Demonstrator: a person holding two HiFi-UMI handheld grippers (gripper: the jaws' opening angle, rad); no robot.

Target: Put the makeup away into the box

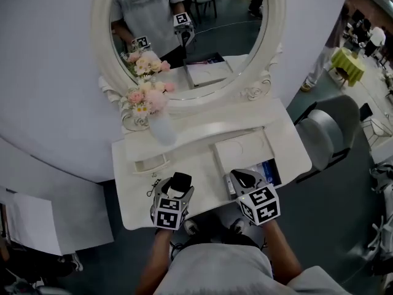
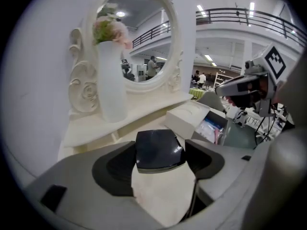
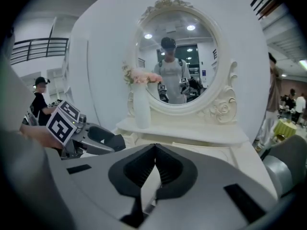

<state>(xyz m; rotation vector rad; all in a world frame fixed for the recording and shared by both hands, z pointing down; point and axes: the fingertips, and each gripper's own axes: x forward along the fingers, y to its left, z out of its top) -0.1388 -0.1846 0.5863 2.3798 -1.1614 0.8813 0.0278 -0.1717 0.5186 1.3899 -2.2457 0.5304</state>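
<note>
White dressing table [image 1: 138,201] lies under both of your tongs, near its front edge. Your left gripper [image 1: 178,187] has its jaws spread wide around a square black compact [image 2: 158,150], one pad against each side, and the compact sits clear of the tabletop. Your right gripper [image 3: 154,148] has its jaws pressed together with nothing between them. In the head view it hangs over the near end of the box [image 1: 244,154]. That box sits on the right half of the table, its white lid lying towards the mirror and its open part showing blue and pink packets. The two grippers are side by side, apart from each other. Beyond them a raised shelf carries a white vase [image 1: 161,128] of pink flowers in front of the oval mirror [image 1: 184,35], where you and both tongs are reflected
</note>
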